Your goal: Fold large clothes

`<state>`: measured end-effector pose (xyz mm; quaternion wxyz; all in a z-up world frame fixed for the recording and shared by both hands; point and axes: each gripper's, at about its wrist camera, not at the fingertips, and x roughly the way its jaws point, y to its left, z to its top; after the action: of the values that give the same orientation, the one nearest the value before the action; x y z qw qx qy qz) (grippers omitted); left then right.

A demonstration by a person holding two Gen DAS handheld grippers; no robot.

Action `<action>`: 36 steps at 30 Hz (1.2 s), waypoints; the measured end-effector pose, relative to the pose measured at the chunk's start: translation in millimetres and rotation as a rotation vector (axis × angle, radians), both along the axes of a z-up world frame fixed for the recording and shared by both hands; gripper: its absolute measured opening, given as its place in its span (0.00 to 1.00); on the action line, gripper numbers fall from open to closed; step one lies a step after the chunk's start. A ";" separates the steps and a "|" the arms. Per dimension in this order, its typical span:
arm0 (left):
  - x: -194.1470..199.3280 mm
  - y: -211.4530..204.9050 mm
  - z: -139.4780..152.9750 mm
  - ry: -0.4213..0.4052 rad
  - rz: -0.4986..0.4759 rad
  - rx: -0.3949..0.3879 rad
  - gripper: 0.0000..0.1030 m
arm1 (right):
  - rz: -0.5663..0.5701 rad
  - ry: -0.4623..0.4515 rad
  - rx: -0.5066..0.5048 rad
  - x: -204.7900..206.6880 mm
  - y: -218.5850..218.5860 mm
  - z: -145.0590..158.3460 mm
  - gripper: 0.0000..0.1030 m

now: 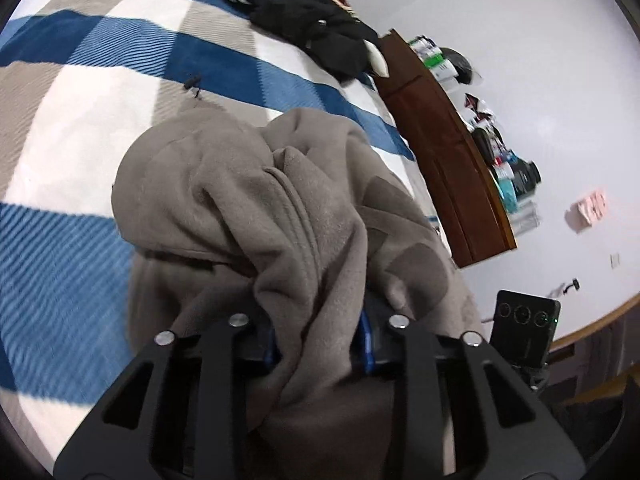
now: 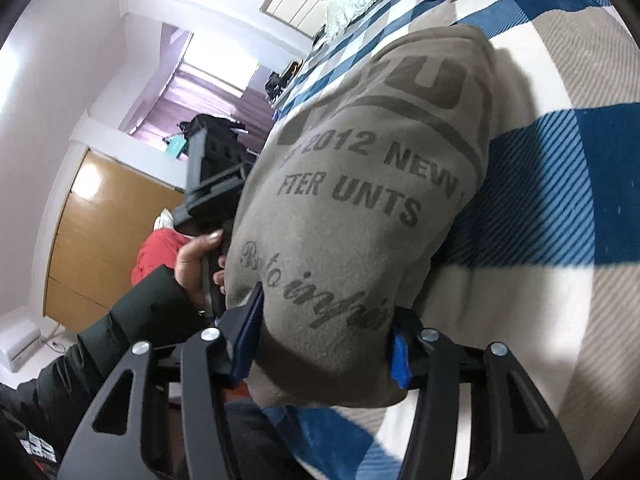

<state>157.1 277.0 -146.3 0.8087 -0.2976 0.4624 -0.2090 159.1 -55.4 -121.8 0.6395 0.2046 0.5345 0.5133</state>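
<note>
nearest, both tongs are clamped on the taupe sweatshirt (image 1: pixel 256 200): the left gripper (image 1: pixel 318 344) pinches a bunched fold, the right gripper (image 2: pixel 320 344) grips a wider printed fold, its blue pads (image 2: pixel 246 332) pressing both sides. the garment hangs bunched over the checked blanket (image 1: pixel 80 128), which lies bare to the left. far right, dark clothes (image 1: pixel 304 12) sit by the wooden headboard (image 1: pixel 444 160); a hand (image 2: pixel 196 260) holds the left tool's handle.

Sweatshirt (image 2: pixel 360 208) reads "2012 NEW", perhaps "UNTS".

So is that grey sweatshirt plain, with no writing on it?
No, the grey sweatshirt carries dark printed lettering across its fabric.
</note>
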 end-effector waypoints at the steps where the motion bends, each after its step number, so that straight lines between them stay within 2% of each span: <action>1: -3.0 -2.0 1.4 0.002 -0.001 0.009 0.28 | -0.012 0.017 -0.002 -5.1 -2.8 -2.2 0.50; 3: -7.6 -2.3 0.5 0.017 0.016 0.030 0.28 | -0.046 0.052 -0.024 -13.7 -8.6 -13.8 0.52; 6: -2.6 3.3 -1.7 0.032 0.051 0.120 0.31 | -0.116 0.086 -0.076 -13.9 -17.5 -33.1 0.67; 7: -0.2 6.3 -2.5 0.029 0.057 0.143 0.39 | -0.129 0.095 -0.080 -12.9 -19.4 -37.6 0.72; 8: 3.2 10.1 -4.4 0.033 0.059 0.162 0.52 | -0.141 0.099 -0.082 -12.6 -21.9 -40.9 0.75; 11: 18.4 18.2 -9.8 0.046 0.038 0.235 0.70 | -0.146 0.060 -0.084 -13.3 -22.0 -40.1 0.85; 13: 29.2 23.5 -15.3 0.056 -0.004 0.275 0.75 | -0.137 0.017 -0.093 -13.3 -19.5 -39.6 0.89; 14: 33.6 26.5 -18.4 0.060 -0.023 0.283 0.80 | -0.133 0.010 -0.092 -12.2 -17.7 -40.4 0.92; 16: 40.3 30.7 -24.0 0.069 -0.058 0.293 0.83 | -0.113 0.015 -0.076 -7.4 -10.4 -44.5 0.95; 20: 48.6 37.9 -38.9 0.084 -0.131 0.313 0.89 | -0.075 -0.002 -0.063 -4.2 8.0 -46.8 0.97; 23: 52.1 35.6 -56.0 0.120 -0.165 0.270 0.89 | -0.075 0.028 -0.053 -0.1 15.6 -49.8 0.97; 25: 53.7 32.0 -67.1 0.139 -0.179 0.209 0.89 | -0.068 0.066 -0.052 9.5 11.4 -55.1 0.97; 27: 54.4 30.4 -73.3 0.149 -0.169 0.151 0.84 | -0.056 0.106 -0.045 13.4 12.6 -56.3 0.97; 28: 53.7 29.6 -74.8 0.143 -0.167 0.103 0.70 | -0.051 0.117 -0.045 14.5 11.5 -57.7 0.96; 30: 50.1 28.0 -73.4 0.126 -0.163 0.066 0.56 | -0.057 0.125 -0.041 14.3 7.1 -57.9 0.91; 32: 42.8 26.8 -66.8 0.104 -0.164 0.068 0.42 | -0.064 0.094 -0.035 12.1 -0.1 -51.8 0.72; 36: 26.8 17.7 -49.9 0.055 -0.139 0.106 0.34 | -0.074 0.030 -0.025 4.6 -5.3 -30.3 0.62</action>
<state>183.9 294.6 -196.2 0.7939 -0.2273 0.5142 -0.2318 163.8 -60.6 -152.1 0.6523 0.2239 0.5427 0.4794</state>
